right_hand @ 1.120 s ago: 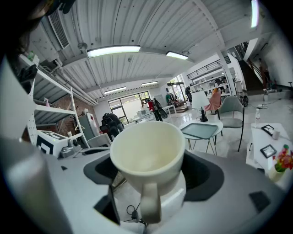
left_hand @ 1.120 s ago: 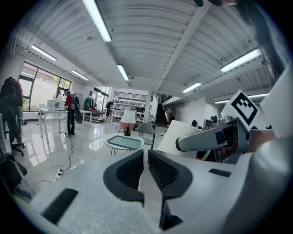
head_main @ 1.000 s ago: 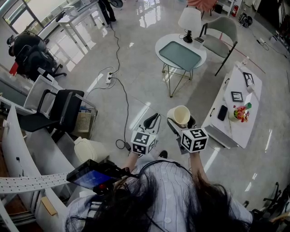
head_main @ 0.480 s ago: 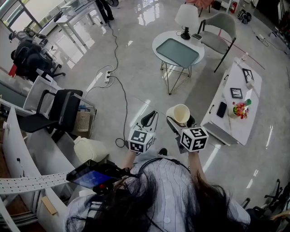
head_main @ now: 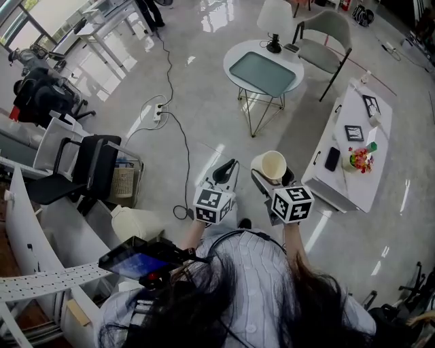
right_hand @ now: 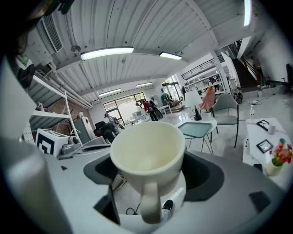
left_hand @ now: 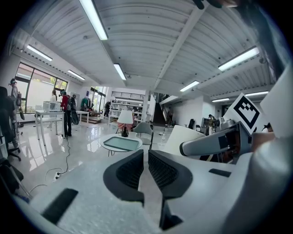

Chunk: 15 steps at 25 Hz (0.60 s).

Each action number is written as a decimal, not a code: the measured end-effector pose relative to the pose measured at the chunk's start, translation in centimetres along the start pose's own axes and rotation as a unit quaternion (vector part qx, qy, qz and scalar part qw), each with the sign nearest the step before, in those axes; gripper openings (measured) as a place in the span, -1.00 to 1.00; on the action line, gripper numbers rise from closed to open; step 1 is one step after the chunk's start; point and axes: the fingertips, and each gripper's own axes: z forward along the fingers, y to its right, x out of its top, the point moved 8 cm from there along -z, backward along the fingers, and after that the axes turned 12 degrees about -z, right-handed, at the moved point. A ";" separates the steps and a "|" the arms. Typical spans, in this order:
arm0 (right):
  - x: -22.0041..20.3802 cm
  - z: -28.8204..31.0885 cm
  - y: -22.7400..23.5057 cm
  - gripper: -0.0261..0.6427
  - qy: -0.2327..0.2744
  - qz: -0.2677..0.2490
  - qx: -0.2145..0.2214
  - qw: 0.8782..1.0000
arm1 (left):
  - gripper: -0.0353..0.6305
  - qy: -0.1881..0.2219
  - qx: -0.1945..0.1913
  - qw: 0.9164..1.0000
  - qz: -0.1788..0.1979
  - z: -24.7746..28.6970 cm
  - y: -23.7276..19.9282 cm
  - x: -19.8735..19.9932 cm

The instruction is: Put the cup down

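A cream cup (right_hand: 147,160) with a handle sits upright between the jaws of my right gripper (right_hand: 149,176), which is shut on it. In the head view the cup (head_main: 272,165) is held in the air over the floor by the right gripper (head_main: 270,180). My left gripper (head_main: 225,172) hangs beside it to the left. Its black jaws stand nearly together with nothing between them, and the left gripper (left_hand: 145,167) looks toward a round table. The right gripper's marker cube (left_hand: 247,112) shows at that view's right.
A round white table (head_main: 264,68) with a teal tray and a lamp (head_main: 275,20) stands ahead, a grey chair (head_main: 326,37) behind it. A long white table (head_main: 357,153) with a phone, frames and flowers is at the right. Black chairs (head_main: 88,166) and a cable (head_main: 183,156) lie left.
The view has shifted slightly forward toward the round table. Both grippers keep their pose, and the cup stays held in the right one.
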 end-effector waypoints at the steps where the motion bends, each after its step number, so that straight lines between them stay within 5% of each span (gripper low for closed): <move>1: 0.1 0.2 0.3 0.27 0.000 0.002 -0.002 1.000 | -0.83 -0.001 -0.001 1.000 0.002 0.2 -0.1 0.1; 15: 4.4 9.7 3.5 0.27 -0.001 0.007 0.003 1.000 | -0.83 -0.008 0.010 1.000 0.005 6.1 -7.9 4.4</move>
